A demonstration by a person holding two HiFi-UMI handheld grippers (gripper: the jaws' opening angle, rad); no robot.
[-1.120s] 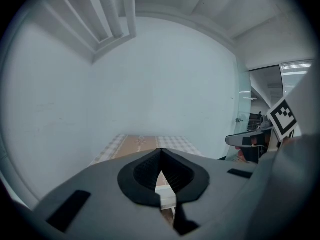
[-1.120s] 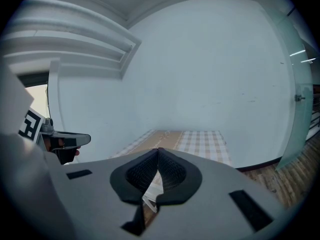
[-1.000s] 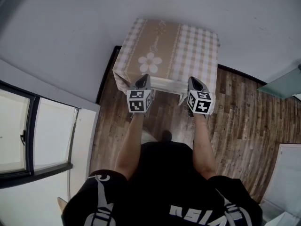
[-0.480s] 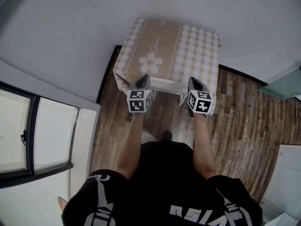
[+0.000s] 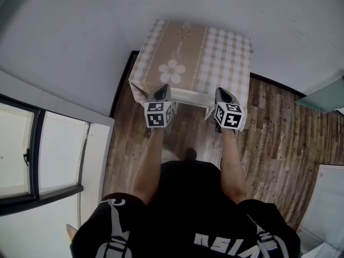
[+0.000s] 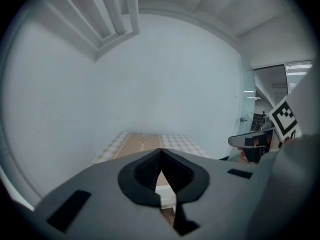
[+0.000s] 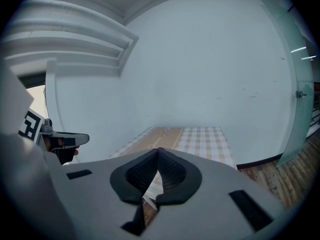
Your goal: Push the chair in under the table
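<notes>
Both closed and empty, left gripper [image 5: 163, 90] and right gripper [image 5: 222, 92] flank the white chair back [image 5: 189, 97], centre frame; pushing looks nearly done, needing one last forward nudge.

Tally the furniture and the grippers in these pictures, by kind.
Table: 1
Chair: 1
Grippers: 2, the left gripper and the right gripper
Total: 4

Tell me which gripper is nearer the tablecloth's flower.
The left gripper: the flower lies just beyond its tip on the tan band; the right gripper faces the checked part.
</notes>
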